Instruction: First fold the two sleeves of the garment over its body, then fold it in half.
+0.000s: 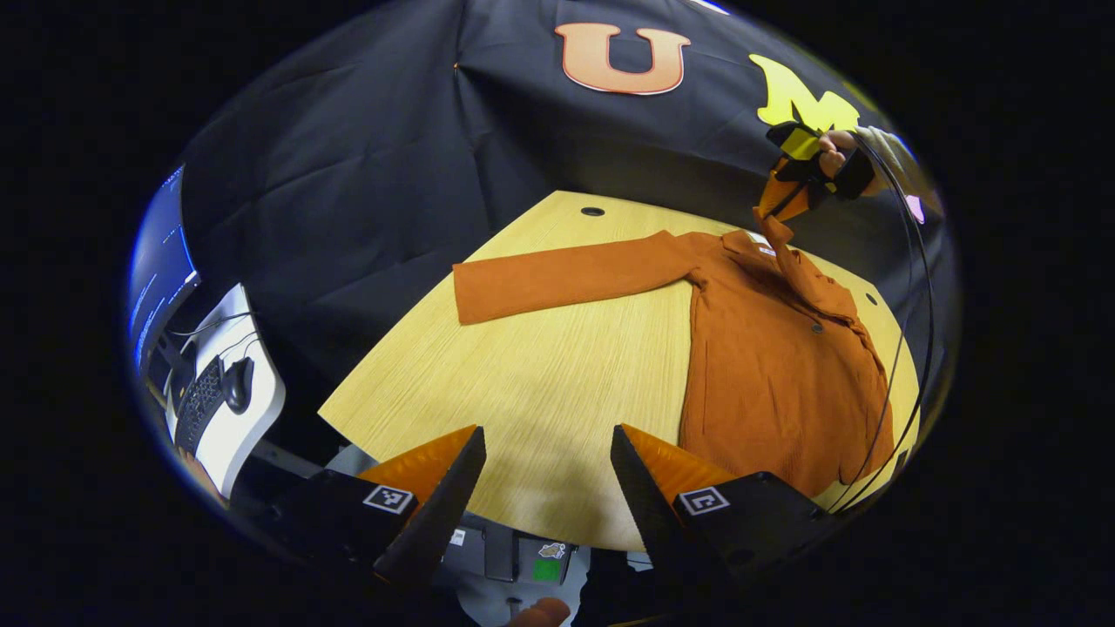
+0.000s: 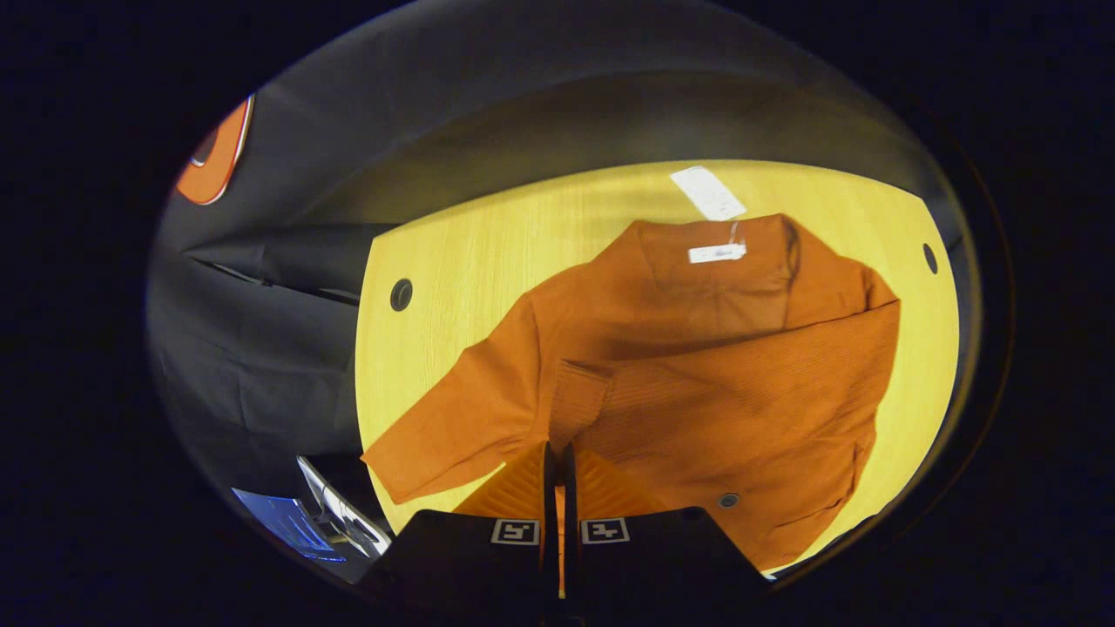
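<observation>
At the far left of the left gripper view, a monitor (image 1: 157, 270), a keyboard (image 1: 199, 402) and a mouse (image 1: 238, 384) sit on a white side desk (image 1: 248, 418), all squeezed by the lens and partly cut off, so you cannot make out any detail on them. Moving right, your left gripper (image 1: 544, 475) hangs low over the near edge of the table (image 1: 523, 383) with its fingers spread wide and nothing between them. Beyond it, one sleeve (image 1: 566, 274) of the shirt (image 1: 775, 374) lies stretched flat on the pale wood-grain top, pointing away from the body. The shirt is a ribbed, rust-coloured knit with a collar and a button (its near hem runs to the table's edge at the right). Farther right, your hand (image 1: 841, 157) holds the right gripper (image 1: 775, 222) raised above the collar, with a strip of fabric rising to its tips and a black cable (image 1: 915, 348) hanging down from it.

In the right gripper view, the fingers are pressed together on a fold of the lifted sleeve (image 2: 557, 496), though the pinch point itself is hard to see between them. The shirt body lies below on the table, its neck label (image 2: 717, 252) and a loose white tag (image 2: 708, 193) showing.
</observation>
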